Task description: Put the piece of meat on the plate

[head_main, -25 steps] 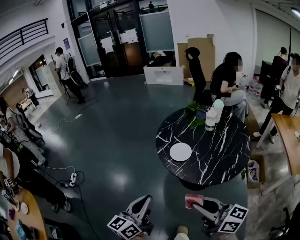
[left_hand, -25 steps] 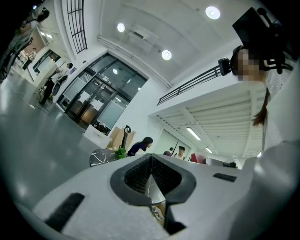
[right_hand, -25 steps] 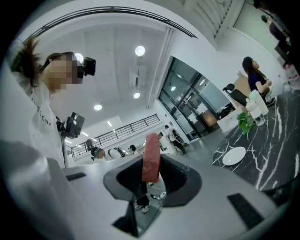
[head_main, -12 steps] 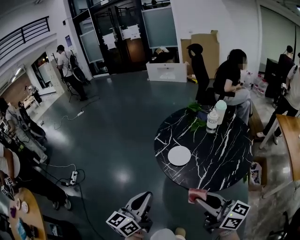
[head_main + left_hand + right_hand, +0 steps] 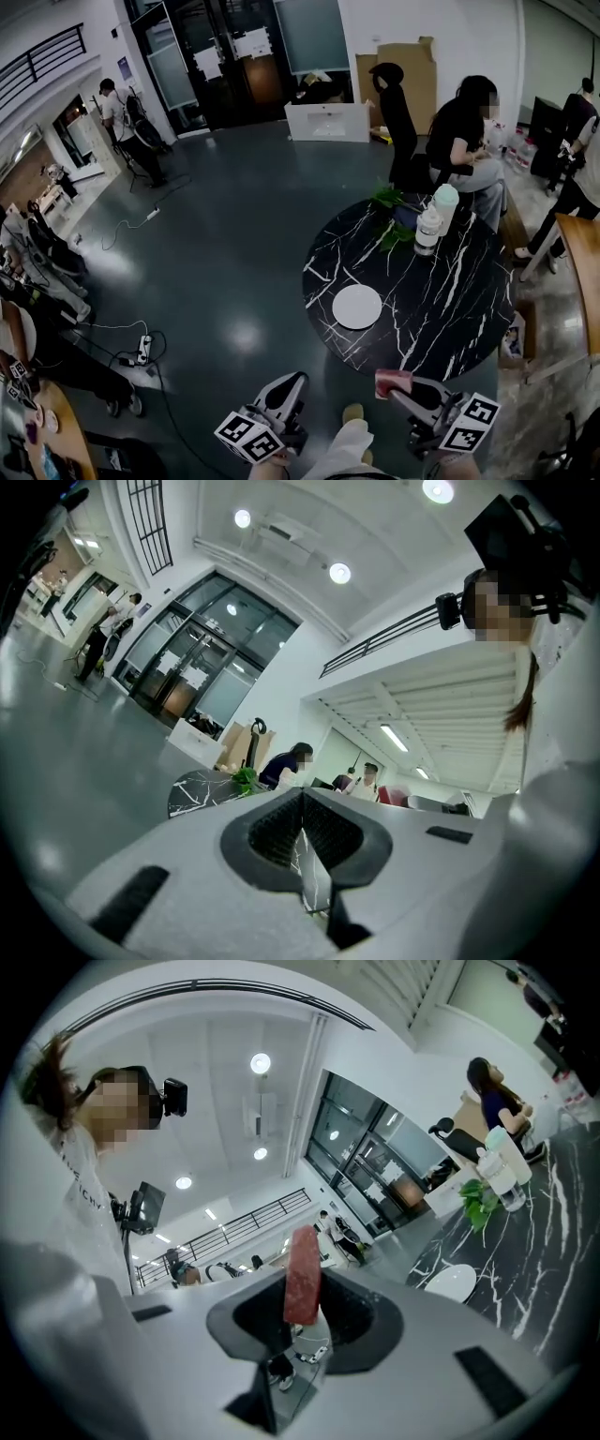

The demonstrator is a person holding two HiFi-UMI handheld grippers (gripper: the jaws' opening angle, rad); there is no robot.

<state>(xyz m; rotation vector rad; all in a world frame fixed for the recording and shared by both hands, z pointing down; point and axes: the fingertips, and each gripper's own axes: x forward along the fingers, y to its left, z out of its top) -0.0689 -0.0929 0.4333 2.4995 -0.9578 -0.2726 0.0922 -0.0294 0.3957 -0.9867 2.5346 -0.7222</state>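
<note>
On the black table (image 5: 450, 309): a white plate (image 5: 357, 307) lies near the left edge.
At the table's far edge: two bottles (image 5: 427, 232) and a green plant (image 5: 389, 202) stand close together.
Meat: the piece of meat (image 5: 302, 1274) is red and stands up tall in the right gripper (image 5: 401, 394), by the table's near edge, apart from the plate.
Right jaws: about half way closed, squeezing the meat from both sides.
Left jaws: the left gripper (image 5: 292, 384) has its jaws pressed together with nothing in them; it hangs over the dark floor (image 5: 234, 262), left of the table.
</note>
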